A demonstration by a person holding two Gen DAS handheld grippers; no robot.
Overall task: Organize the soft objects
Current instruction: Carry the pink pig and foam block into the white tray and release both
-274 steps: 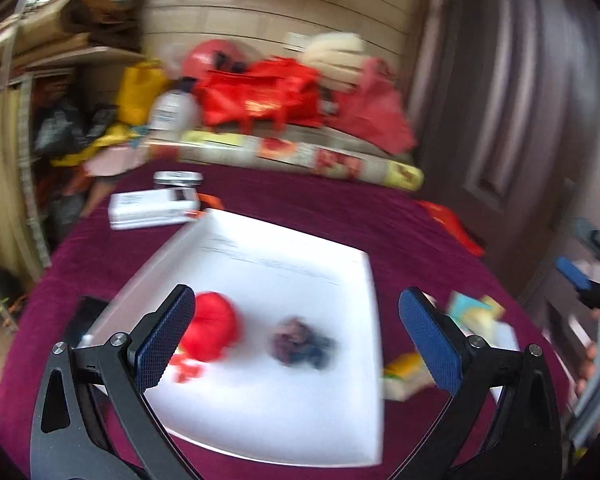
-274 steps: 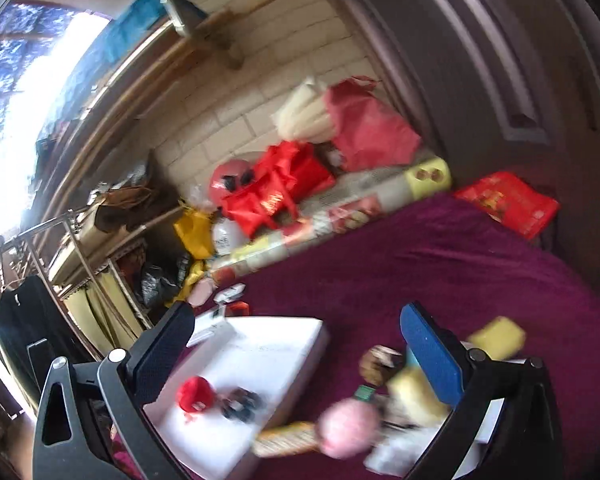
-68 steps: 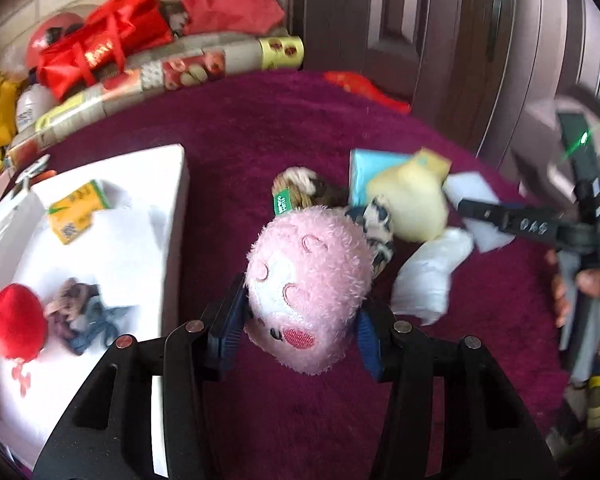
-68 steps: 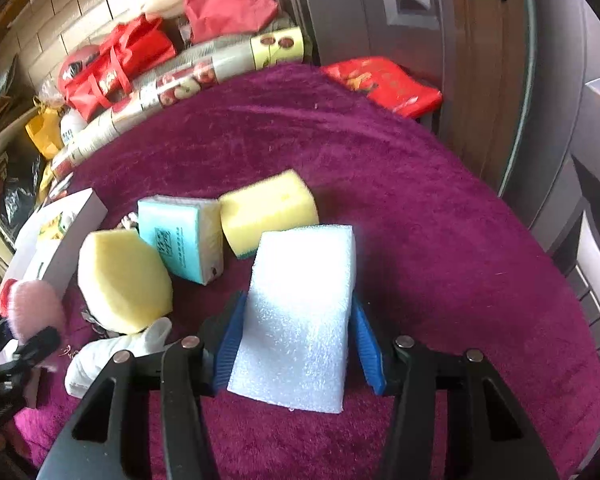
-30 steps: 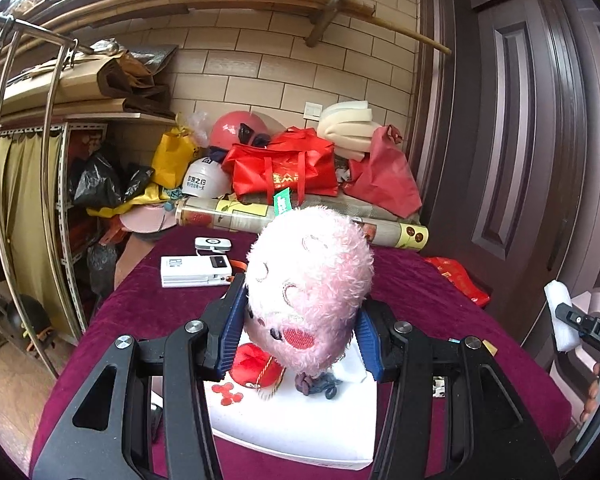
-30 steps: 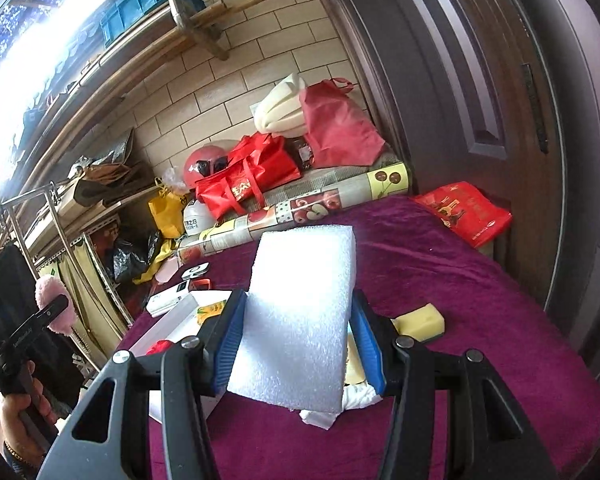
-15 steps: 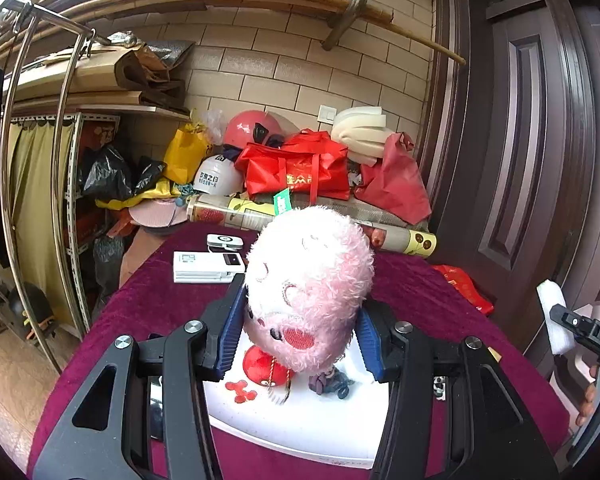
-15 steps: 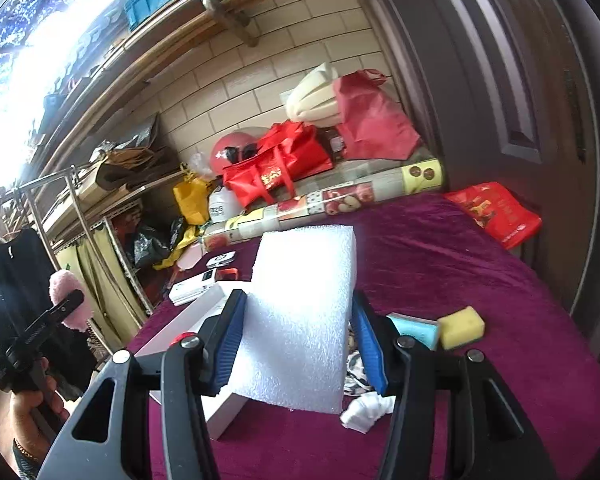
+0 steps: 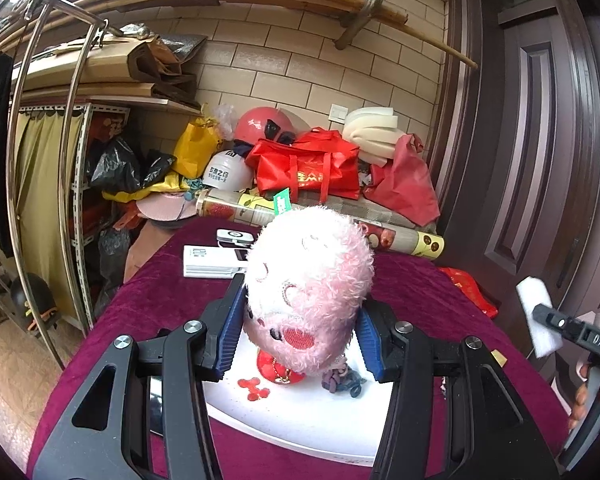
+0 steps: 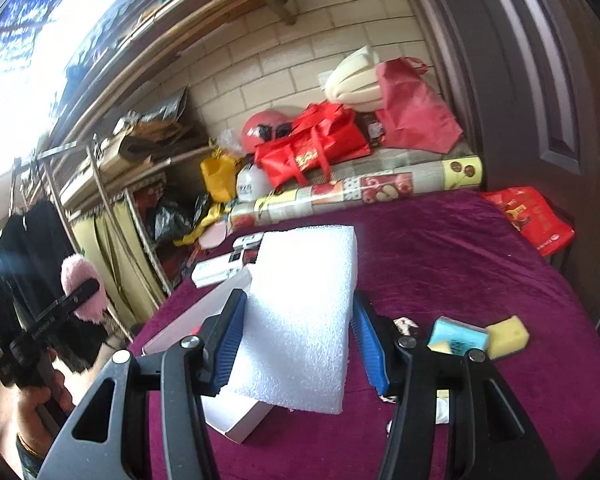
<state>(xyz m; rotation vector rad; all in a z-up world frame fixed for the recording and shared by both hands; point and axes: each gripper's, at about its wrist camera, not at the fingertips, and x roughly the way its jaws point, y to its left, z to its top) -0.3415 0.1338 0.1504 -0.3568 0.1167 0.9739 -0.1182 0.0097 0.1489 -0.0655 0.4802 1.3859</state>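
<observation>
pink plush toy (image 9: pixel 310 288) pinched in left fingers (image 9: pixel 230 336); right fingers (image 10: pixel 232 338) clamp white foam block (image 10: pixel 300 332).

Landmark: red tote bag (image 9: pixel 306 168), against the brick wall
Left of it: white helmet (image 9: pixel 225 171), yellow bag (image 9: pixel 194 146)
Behind it: red helmet (image 9: pixel 260 124)
Right of it: folded foam (image 9: pixel 370 134), red plastic bag (image 9: pixel 404 184)
In front: fruit-print roll (image 10: pixel 364 190), then white remote (image 9: pixel 210 260) on maroon tablecloth (image 10: pixel 440 248)
</observation>
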